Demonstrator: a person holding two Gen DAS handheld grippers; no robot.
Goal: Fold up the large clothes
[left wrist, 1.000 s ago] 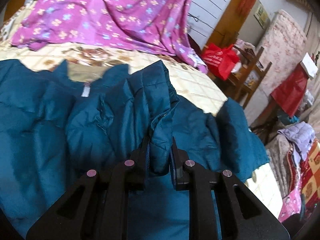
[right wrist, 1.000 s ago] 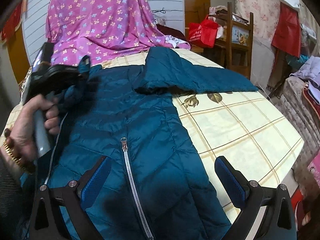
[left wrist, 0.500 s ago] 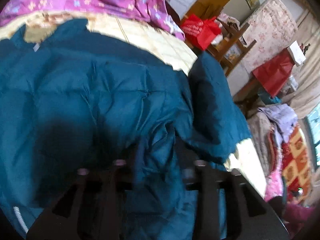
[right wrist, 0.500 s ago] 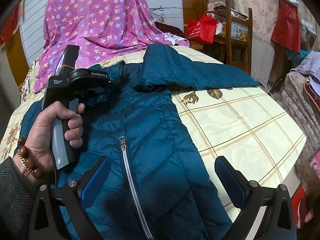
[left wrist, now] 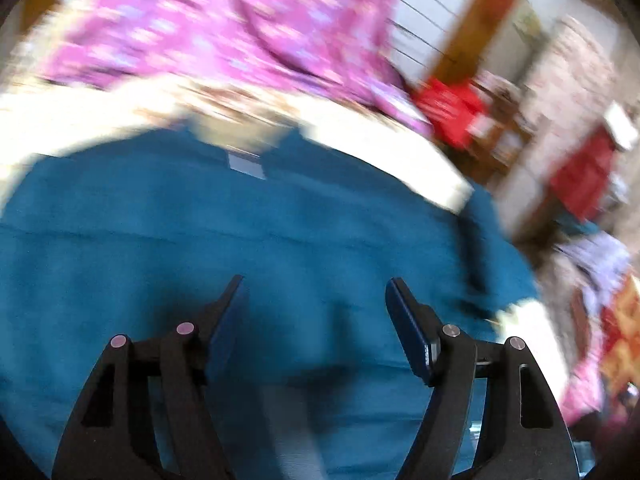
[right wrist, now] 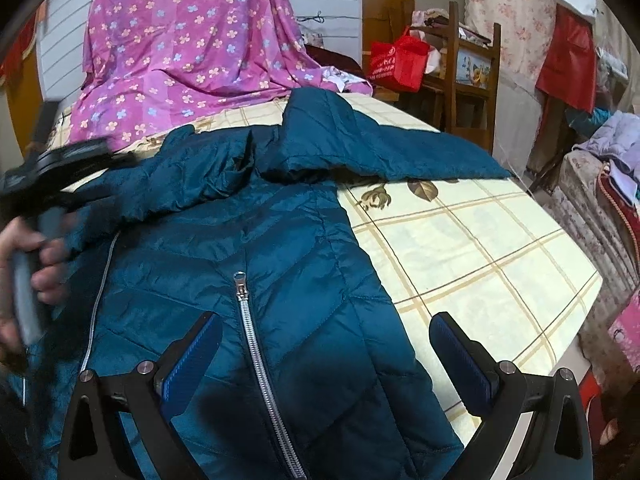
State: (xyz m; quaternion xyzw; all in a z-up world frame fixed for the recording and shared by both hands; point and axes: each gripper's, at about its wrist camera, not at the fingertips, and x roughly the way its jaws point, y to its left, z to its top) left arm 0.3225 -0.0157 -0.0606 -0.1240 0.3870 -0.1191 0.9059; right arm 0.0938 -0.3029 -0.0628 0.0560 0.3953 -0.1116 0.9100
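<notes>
Released: left gripper [left wrist: 314,300] jaws opening, empty | right gripper [right wrist: 326,354] jaws wide, empty | jacket [right wrist: 280,240] collar far, zipper lengthwise

I see a teal quilted jacket [right wrist: 280,264] with a silver zipper [right wrist: 260,360] between my right jaws' blue pads [right wrist: 192,360], cream checked bedsheet [right wrist: 480,248] beyond, magenta flowered cloth [right wrist: 192,52] farther, red bag [right wrist: 396,64].
</notes>
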